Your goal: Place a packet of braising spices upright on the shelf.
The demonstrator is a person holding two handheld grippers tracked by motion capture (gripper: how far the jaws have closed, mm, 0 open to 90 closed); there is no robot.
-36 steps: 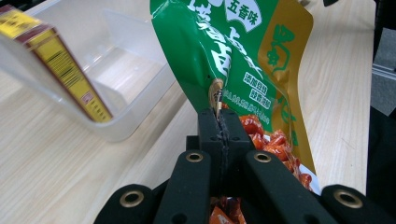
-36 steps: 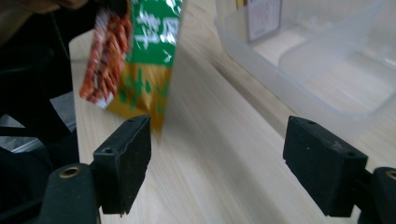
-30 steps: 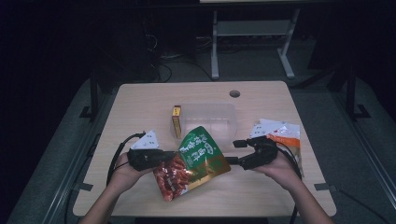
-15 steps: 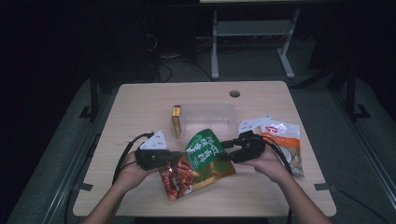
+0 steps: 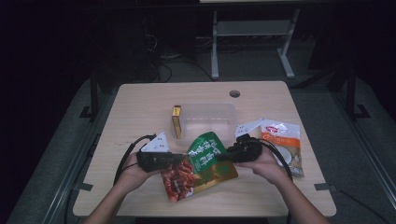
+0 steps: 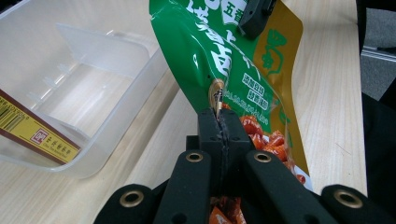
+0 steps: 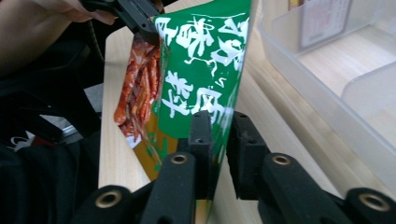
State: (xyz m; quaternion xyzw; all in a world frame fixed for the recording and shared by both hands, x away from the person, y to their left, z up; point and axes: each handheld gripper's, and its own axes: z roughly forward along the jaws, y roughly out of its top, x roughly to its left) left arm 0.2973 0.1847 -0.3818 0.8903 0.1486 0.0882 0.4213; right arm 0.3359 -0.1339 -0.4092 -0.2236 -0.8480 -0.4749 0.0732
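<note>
Pouch: the green and gold foil snack pouch with red sticks printed on it [image 5: 201, 164] is held up off the tabletop near its front edge, just in front of the clear plastic bin [image 5: 208, 122].
Left gripper [image 5: 180, 158]: clenched on the pouch's left edge.
Right gripper [image 5: 224, 157]: jaws have just been closing around the right edge; in the right gripper view a gap remains beside one pad, so not yet a grasp.
Advice: get both pads pressing before lifting toward the bin.
</note>
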